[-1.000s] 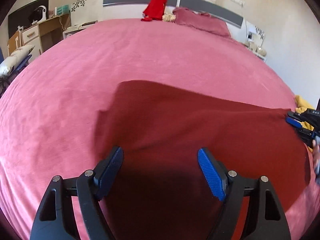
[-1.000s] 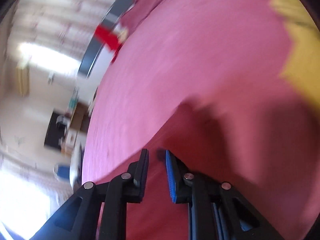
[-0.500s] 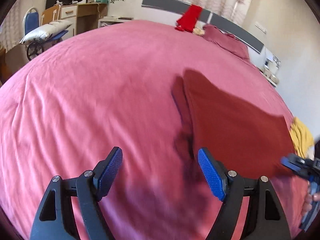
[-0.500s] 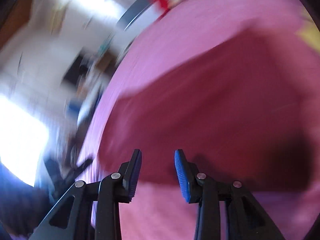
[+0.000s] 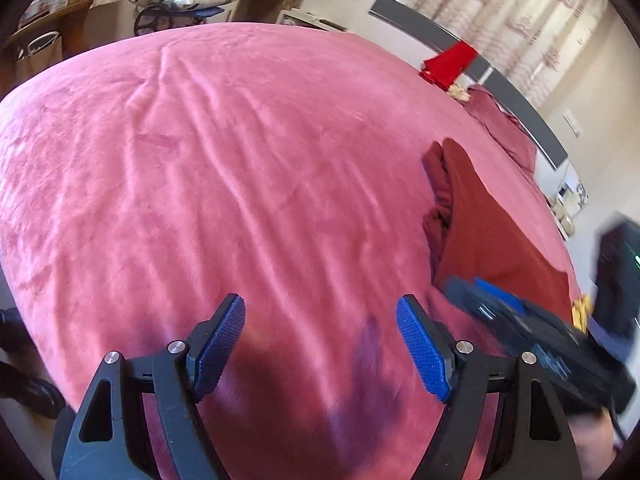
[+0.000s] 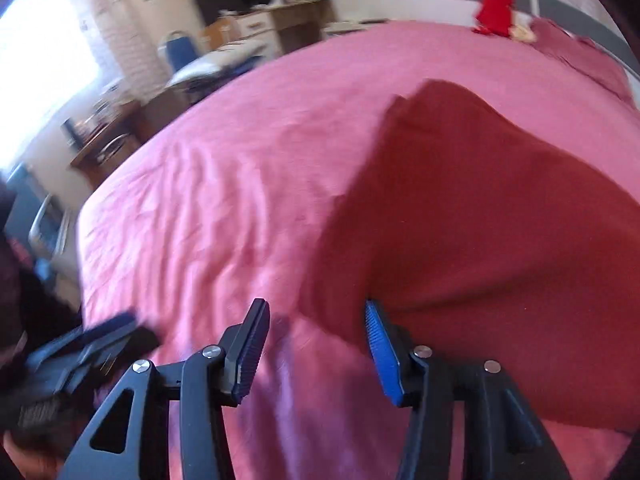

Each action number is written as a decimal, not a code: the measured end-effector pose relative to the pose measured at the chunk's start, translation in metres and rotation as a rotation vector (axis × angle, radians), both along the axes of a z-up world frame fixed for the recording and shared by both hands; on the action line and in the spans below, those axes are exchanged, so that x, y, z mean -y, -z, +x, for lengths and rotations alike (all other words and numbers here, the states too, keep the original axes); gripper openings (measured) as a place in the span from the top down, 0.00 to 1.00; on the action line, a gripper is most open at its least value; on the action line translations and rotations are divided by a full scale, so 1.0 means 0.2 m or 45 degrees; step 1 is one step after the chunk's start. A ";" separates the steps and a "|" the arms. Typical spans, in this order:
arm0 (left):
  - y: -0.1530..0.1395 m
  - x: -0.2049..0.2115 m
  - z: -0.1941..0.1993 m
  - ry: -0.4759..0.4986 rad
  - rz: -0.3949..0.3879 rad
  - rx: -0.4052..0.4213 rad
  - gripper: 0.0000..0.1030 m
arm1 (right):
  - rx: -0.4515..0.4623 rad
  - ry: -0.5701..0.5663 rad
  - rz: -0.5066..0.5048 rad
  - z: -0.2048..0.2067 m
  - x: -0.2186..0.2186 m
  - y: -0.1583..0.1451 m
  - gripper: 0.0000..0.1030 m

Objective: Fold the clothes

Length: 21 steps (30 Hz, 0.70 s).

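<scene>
A dark red garment (image 5: pixel 480 236) lies folded on the pink bedspread (image 5: pixel 240 160), with bunched layers along its left edge. My left gripper (image 5: pixel 320 342) is open over bare bedspread to the left of the garment, with nothing between its blue pads. My right gripper (image 6: pixel 316 346) hovers at the garment's (image 6: pixel 480 220) near left edge. Its jaws are opening and nothing is pressed between them. The right pad (image 6: pixel 382 354) sits just at the cloth's edge. Each view shows the other gripper as a blur: the right gripper (image 5: pixel 516 320) and the left gripper (image 6: pixel 84 352).
A bright red cloth (image 5: pixel 450 64) hangs on the grey headboard (image 5: pixel 516 104), beside a maroon pillow (image 5: pixel 508 132). A yellow cloth (image 5: pixel 581 307) lies past the garment's right end. A desk, a blue chair (image 6: pixel 180 46) and drawers stand beyond the bed's left side.
The right gripper's jaws have widened and let go of the garment's edge. Both grippers swung left; the left one went from over the garment to bare bedspread. The garment now lies narrower, folded over.
</scene>
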State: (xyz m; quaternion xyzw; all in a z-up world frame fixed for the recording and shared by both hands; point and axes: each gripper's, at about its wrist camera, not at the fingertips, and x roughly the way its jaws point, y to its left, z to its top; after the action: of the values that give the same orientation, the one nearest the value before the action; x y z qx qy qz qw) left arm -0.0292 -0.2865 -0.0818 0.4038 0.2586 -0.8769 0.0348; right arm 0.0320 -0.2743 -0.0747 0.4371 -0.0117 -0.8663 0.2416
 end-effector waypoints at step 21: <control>-0.09 -0.52 -0.49 0.375 -0.304 -0.050 0.22 | 0.046 0.887 -0.500 0.50 -2.00 -0.03 0.54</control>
State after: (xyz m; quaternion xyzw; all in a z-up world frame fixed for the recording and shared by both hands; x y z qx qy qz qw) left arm -0.1263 -0.1823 -0.0641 0.4131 0.0913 -0.9046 -0.0514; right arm 0.1326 0.1256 -0.0687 0.3675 -0.3286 -0.8699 0.0122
